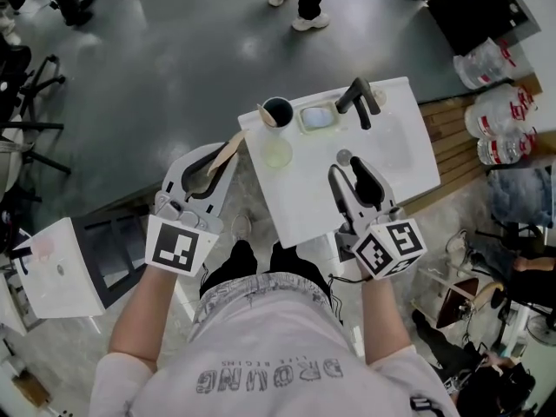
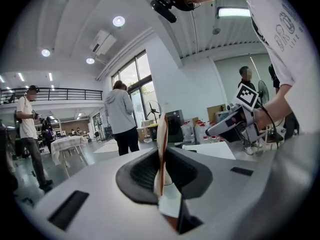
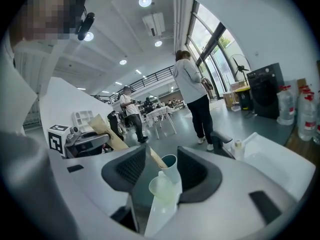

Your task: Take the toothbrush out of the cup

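A dark cup [image 1: 278, 110] stands at the far left corner of the white sink top [image 1: 313, 207], and a tan stick [image 1: 266, 116] leans in it. My left gripper [image 1: 217, 167] hangs left of the sink top, off its edge, shut on a flat tan toothbrush [image 1: 228, 151] that points up toward the cup. In the left gripper view the toothbrush [image 2: 161, 149] stands pinched edge-on between the pads. My right gripper [image 1: 349, 170] hovers over the sink top, open and empty. In its own view the dark cup [image 3: 170, 164] and a pale translucent cup [image 3: 160, 188] lie ahead between the jaws.
A black faucet [image 1: 358, 100] and a soap dish [image 1: 317, 117] sit at the sink top's far edge. Water jugs [image 1: 502, 120] and wooden planks [image 1: 452, 137] are at the right, a white box [image 1: 54, 268] at the left. People stand on the grey floor [image 1: 300, 7].
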